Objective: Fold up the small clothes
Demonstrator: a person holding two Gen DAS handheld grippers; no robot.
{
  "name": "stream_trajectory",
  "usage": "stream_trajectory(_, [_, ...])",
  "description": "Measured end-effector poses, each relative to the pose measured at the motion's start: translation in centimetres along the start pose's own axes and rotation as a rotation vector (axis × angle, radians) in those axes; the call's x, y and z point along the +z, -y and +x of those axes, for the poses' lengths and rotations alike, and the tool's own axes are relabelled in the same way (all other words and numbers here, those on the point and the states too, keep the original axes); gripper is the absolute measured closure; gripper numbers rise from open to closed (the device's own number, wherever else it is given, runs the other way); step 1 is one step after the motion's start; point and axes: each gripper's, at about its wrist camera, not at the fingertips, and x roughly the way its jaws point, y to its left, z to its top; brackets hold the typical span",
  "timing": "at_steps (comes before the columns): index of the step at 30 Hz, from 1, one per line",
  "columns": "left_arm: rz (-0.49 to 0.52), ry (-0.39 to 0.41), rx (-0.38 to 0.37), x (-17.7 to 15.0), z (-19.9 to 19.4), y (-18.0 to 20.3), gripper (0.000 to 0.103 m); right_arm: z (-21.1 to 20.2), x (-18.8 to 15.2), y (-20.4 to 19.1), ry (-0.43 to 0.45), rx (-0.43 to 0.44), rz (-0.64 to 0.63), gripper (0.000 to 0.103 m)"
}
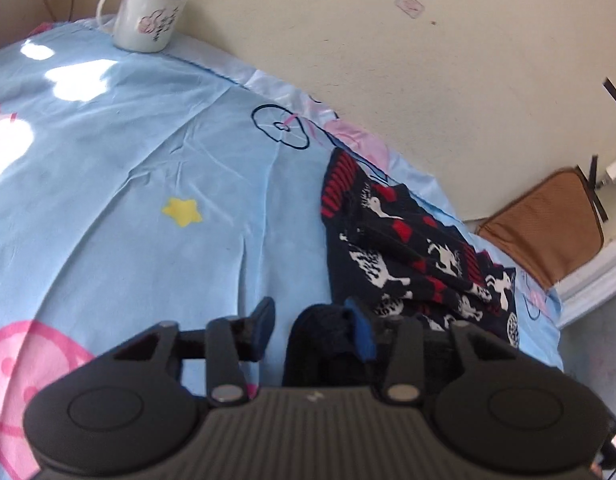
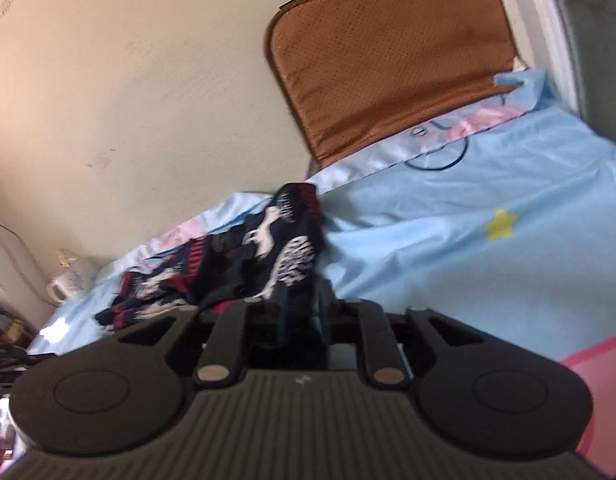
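A small dark navy garment (image 1: 407, 248) with white animal figures and red stripes lies crumpled on the light blue bedsheet (image 1: 148, 200), close to the wall. My left gripper (image 1: 313, 326) hovers at its near edge with its jaws apart. A dark fold rests against the right blue pad (image 1: 361, 336), and bare sheet shows beside the left pad. In the blurred right wrist view the same garment (image 2: 276, 240) lies just ahead of my right gripper (image 2: 306, 304). Its jaws stand a little apart, with dark cloth low between them.
A white enamel mug (image 1: 148, 16) holding a stick stands at the sheet's far left corner. A brown cushion (image 2: 387, 60) leans against the cream wall behind the bed. A white kettle-like object (image 2: 68, 280) sits at the far left. The sheet (image 2: 467, 260) ends near the wall.
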Motion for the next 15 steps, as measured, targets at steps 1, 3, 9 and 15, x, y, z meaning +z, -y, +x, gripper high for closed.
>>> stream_trajectory(1, [-0.005, 0.006, -0.046, -0.1, -0.3, -0.3, 0.062, -0.4, 0.1, 0.0, 0.019, 0.003, 0.008, 0.051])
stream_trajectory(3, [0.014, 0.027, -0.106, -0.4, -1.5, -0.1, 0.062, -2.0, 0.0, -0.1, 0.063, 0.106, 0.033, 0.05])
stream_trajectory(9, [0.254, 0.04, -0.284, -1.7, -3.2, 5.1, 0.063, -1.5, -0.9, -3.8, -0.126, 0.357, -0.084, 0.057])
stream_trajectory(15, [0.423, -0.055, -0.297, -4.0, -1.0, 7.6, 0.065, 1.4, -2.0, -5.9, -0.293, 0.397, -0.153, 0.064])
